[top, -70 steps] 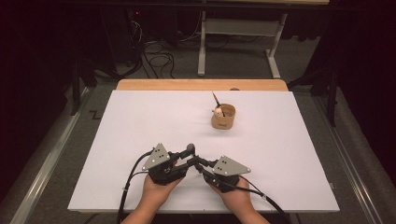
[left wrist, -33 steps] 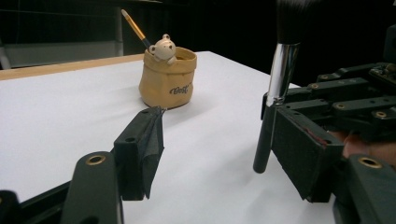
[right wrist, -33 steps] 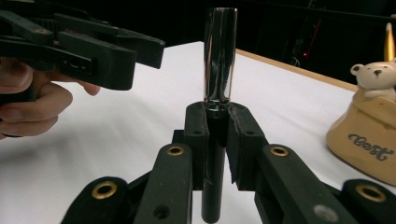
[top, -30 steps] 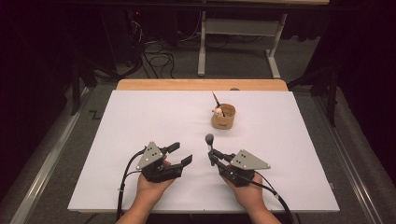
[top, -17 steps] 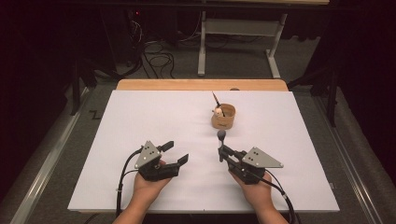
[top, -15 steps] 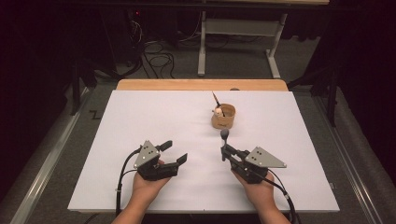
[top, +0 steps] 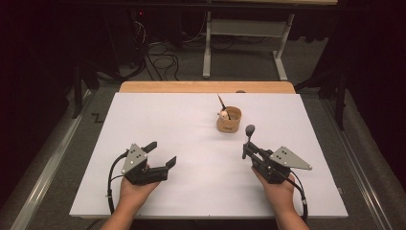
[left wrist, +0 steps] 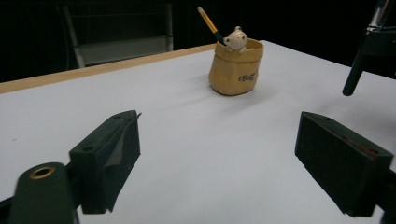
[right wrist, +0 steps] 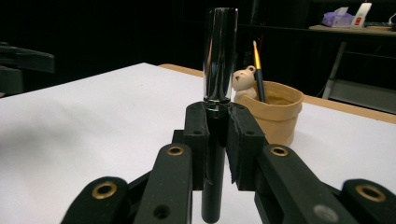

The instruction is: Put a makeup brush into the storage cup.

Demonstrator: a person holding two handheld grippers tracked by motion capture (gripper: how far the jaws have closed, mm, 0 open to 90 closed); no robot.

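Right gripper view: right gripper (right wrist: pixel 217 140) pinching pen (right wrist: pixel 219 60)
Pen look: upright, black body, shiny silver top
Left gripper (left wrist: pixel 219 158): just been opening, spread, nothing between

My black jaws pinch a black pen (right wrist: pixel 218 116) with a glossy silver cap. Behind the pen: a tan pouch (right wrist: pixel 275 112), cream bear figurine (right wrist: pixel 243 80), yellow-handled brush (right wrist: pixel 258 70), white table (right wrist: pixel 93 121).
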